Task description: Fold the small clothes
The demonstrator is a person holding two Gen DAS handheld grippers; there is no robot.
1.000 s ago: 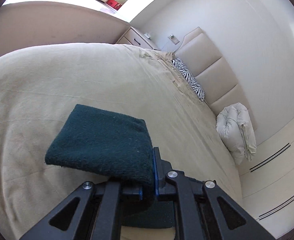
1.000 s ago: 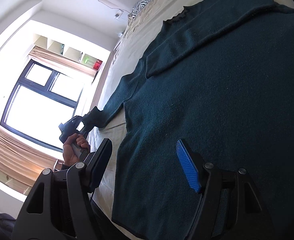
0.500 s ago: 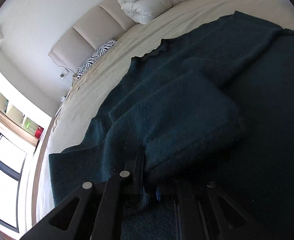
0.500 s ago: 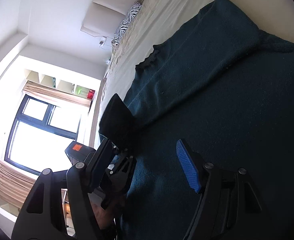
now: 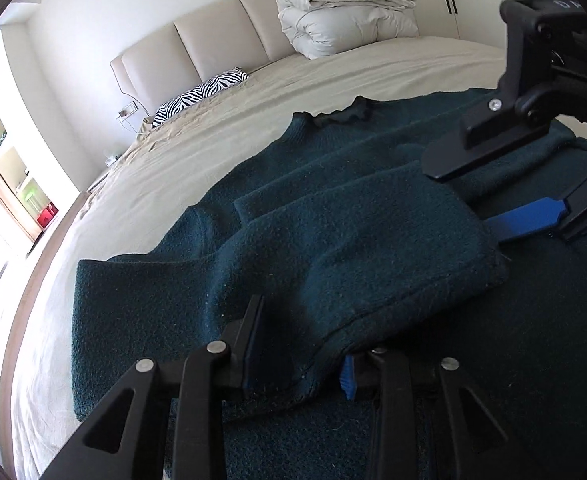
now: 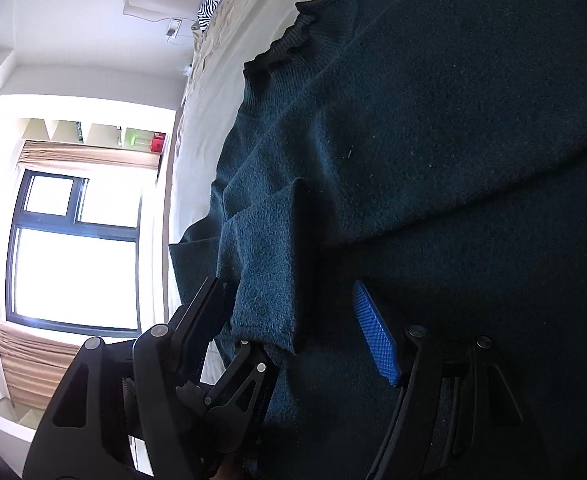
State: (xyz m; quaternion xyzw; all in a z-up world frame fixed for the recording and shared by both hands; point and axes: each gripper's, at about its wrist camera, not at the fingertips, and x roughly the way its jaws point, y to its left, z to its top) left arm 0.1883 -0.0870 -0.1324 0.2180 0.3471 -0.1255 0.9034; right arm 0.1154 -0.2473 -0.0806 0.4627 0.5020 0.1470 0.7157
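I am on the sleeve fold: the dark green sweater lies flat on the bed, its left sleeve laid across the body. My left hand-held gripper has just been opening, cuff loose between its jaws. My right hand-held gripper hovers wide, empty. Next I back the left out without dragging the cuff.

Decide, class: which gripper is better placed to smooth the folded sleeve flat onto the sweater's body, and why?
Probably the right gripper: it hovers open at the sleeve cuff. The left gripper sits at the sleeve's near edge, its jaws just opening around the cloth.
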